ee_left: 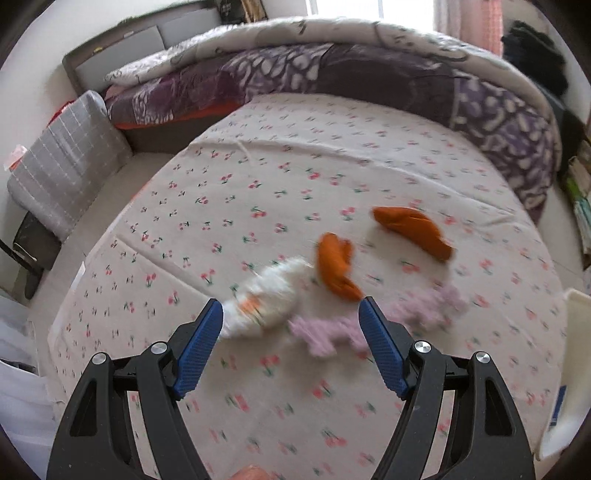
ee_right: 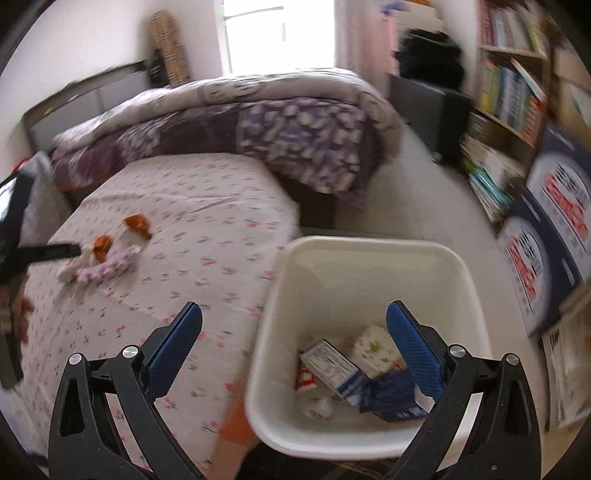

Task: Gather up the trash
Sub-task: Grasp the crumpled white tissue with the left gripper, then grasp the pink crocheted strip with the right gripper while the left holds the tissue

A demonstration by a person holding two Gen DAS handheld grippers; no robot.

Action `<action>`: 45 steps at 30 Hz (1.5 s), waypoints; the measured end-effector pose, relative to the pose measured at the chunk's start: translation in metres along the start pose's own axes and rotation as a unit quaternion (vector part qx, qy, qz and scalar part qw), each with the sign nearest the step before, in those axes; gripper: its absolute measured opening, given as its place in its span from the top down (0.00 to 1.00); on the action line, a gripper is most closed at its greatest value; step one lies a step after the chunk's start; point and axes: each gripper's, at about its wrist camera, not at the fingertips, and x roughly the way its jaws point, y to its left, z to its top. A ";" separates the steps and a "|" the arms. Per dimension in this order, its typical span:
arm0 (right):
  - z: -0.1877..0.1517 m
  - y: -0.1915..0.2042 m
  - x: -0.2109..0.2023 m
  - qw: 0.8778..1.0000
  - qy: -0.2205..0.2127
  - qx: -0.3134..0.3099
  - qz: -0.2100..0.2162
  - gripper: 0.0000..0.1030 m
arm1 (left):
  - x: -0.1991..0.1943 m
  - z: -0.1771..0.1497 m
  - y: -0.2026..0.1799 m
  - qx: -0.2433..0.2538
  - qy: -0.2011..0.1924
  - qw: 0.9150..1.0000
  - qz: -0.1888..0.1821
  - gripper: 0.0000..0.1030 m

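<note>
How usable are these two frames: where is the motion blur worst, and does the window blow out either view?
Left wrist view: the orange socks, white fluffy item and pink fluffy items on the bed sheet are smeared, while the left gripper is sharp. Right wrist view: the bookshelf and boxes at the right edge streak most, the window is blown out white, and the white bin reads clearly.
</note>
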 end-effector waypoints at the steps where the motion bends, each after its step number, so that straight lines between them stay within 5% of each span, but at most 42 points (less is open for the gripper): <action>1: 0.004 0.010 0.003 1.000 0.000 -0.016 0.011 0.07 | 0.008 0.005 0.005 -0.002 0.008 1.000 0.000 0.28; 9: 0.023 0.087 0.026 0.983 -0.009 -0.151 0.102 0.07 | 0.062 0.008 0.044 -0.002 0.087 0.995 -0.039 0.32; 12: 0.031 0.120 0.038 0.968 -0.009 -0.206 0.142 0.07 | 0.062 0.000 0.059 -0.003 0.080 0.995 -0.067 0.53; 17: 0.045 0.166 0.058 0.944 0.003 -0.265 0.196 0.07 | 0.051 -0.021 0.075 0.026 0.067 0.995 -0.071 0.56; 31: 0.022 0.258 0.116 0.868 0.070 -0.451 0.198 0.14 | 0.015 -0.095 0.155 -0.052 0.045 0.994 -0.090 0.56; 32: 0.021 0.259 0.117 0.867 0.074 -0.449 0.203 0.16 | 0.014 -0.097 0.158 -0.058 0.045 0.993 -0.093 0.56; 35: 0.024 0.258 0.116 0.868 0.104 -0.426 0.232 0.52 | 0.011 -0.103 0.161 -0.070 0.044 0.992 -0.099 0.56; 38: 0.019 0.258 0.108 0.870 0.106 -0.424 0.226 0.76 | 0.010 -0.109 0.161 -0.080 0.041 0.991 -0.101 0.56; 45: 0.012 0.239 0.097 0.913 0.111 -0.327 0.219 0.77 | 0.001 -0.122 0.155 -0.117 0.033 0.987 -0.101 0.56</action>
